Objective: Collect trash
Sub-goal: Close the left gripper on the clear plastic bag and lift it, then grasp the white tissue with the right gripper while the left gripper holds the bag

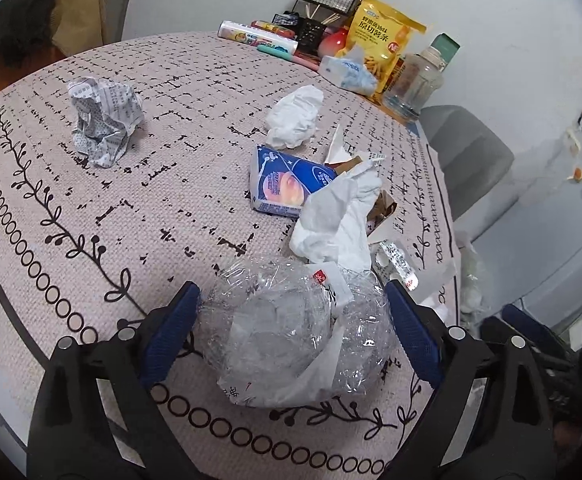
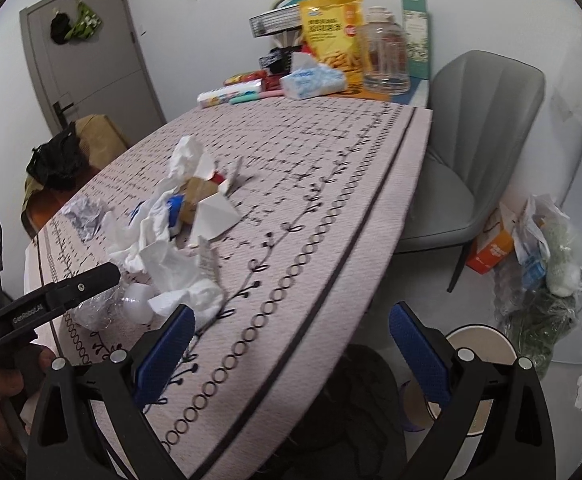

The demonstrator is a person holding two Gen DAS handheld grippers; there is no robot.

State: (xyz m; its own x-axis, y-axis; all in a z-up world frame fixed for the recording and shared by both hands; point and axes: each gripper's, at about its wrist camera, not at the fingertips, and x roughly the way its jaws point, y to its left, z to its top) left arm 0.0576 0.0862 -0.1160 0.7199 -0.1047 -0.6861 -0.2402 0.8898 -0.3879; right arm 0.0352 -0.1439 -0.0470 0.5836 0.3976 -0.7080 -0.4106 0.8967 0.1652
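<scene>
At the far left of the counter (image 1: 91,208) lay a ball of crumpled printed paper (image 1: 103,120), well apart from everything else. Further right sat a white tissue wad (image 1: 297,116), with a blue-and-white packet (image 1: 287,186) nearer the camera and a larger crumpled tissue (image 1: 339,224) lapping over torn carton scraps just beside it.

The left gripper (image 1: 293,316) stood with its fingers spread wide on either side of a crushed clear plastic container (image 1: 295,332); the blue pads flanked it but did not appear to press on it, so nothing was held yet. The plastic looked thin and springy: a squeeze off-centre could have made it pop sideways, or drag the overlapping tissue along and scatter the scraps.

Further right, the right gripper (image 2: 291,344) also had its fingers wide apart and empty, hanging past the counter's edge above the floor, where a round bin (image 2: 479,360) sat partly hidden behind one finger. Its view was slightly blurred. Since the two grippers were close together, a hasty lift by the left one could have knocked against the right, or dropped the container short of the bin.
</scene>
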